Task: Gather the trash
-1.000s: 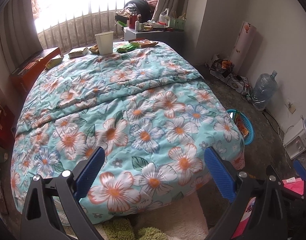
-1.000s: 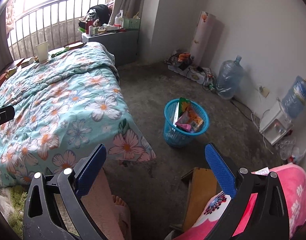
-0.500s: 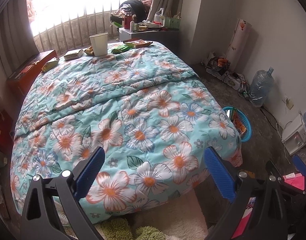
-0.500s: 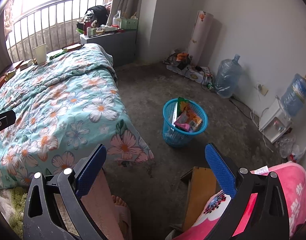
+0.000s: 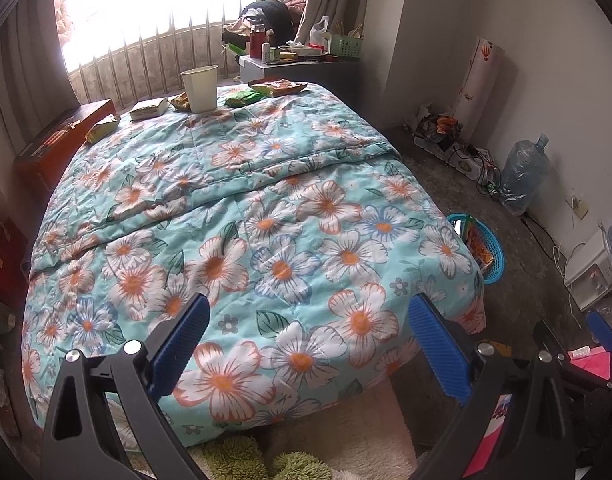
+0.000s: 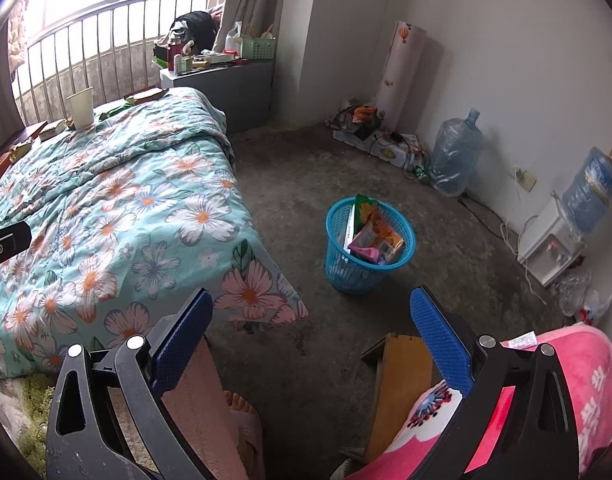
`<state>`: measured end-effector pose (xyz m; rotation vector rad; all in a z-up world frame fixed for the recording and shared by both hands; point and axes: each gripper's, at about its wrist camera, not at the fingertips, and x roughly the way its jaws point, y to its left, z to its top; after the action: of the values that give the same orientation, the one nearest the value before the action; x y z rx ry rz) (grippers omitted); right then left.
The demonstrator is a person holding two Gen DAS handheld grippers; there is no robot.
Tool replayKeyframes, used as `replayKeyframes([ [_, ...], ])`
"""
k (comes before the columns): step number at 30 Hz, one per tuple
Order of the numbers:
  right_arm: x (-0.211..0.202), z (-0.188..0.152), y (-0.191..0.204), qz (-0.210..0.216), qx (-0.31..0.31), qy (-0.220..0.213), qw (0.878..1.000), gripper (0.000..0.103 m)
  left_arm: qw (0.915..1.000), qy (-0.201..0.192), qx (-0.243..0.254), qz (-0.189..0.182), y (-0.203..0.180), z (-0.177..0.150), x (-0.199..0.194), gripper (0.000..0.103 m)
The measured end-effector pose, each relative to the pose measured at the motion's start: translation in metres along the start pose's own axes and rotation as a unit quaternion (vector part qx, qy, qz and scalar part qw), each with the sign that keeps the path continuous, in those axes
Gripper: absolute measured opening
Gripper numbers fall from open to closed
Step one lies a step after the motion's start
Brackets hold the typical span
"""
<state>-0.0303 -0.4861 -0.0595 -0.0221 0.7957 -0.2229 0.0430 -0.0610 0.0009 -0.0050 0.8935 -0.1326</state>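
Note:
Trash lies along the far end of the floral bed (image 5: 242, 208): a white paper cup (image 5: 200, 88), a green wrapper (image 5: 244, 98), an orange snack bag (image 5: 278, 87), a small box (image 5: 148, 109) and a yellow wrapper (image 5: 102, 128). A blue mesh bin (image 6: 368, 246) with wrappers inside stands on the floor right of the bed; it also shows in the left wrist view (image 5: 480, 246). My left gripper (image 5: 306, 340) is open and empty above the bed's near end. My right gripper (image 6: 310, 338) is open and empty above the floor, short of the bin.
A grey nightstand (image 6: 226, 80) with clutter stands beyond the bed. Water jugs (image 6: 454, 160), a power strip with cables (image 6: 386, 148) and a small dispenser (image 6: 550, 244) line the right wall. A pink blanket (image 6: 578, 384) and wooden stool (image 6: 402, 376) are near right. A foot (image 6: 238, 404) is below.
Both views have shifted slightly: the bed and bin sit a little further away and lower in frame. Both grippers stay open and empty.

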Motion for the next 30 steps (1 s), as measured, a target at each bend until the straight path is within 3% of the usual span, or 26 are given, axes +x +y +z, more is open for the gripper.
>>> replayKeyframes([
  [30,0.0004,0.0004,0.0003,0.000,0.000,0.000,1.000,0.095,1.0000,-0.003,-0.001,0.000,0.0018,0.0014,-0.0021,0.097],
])
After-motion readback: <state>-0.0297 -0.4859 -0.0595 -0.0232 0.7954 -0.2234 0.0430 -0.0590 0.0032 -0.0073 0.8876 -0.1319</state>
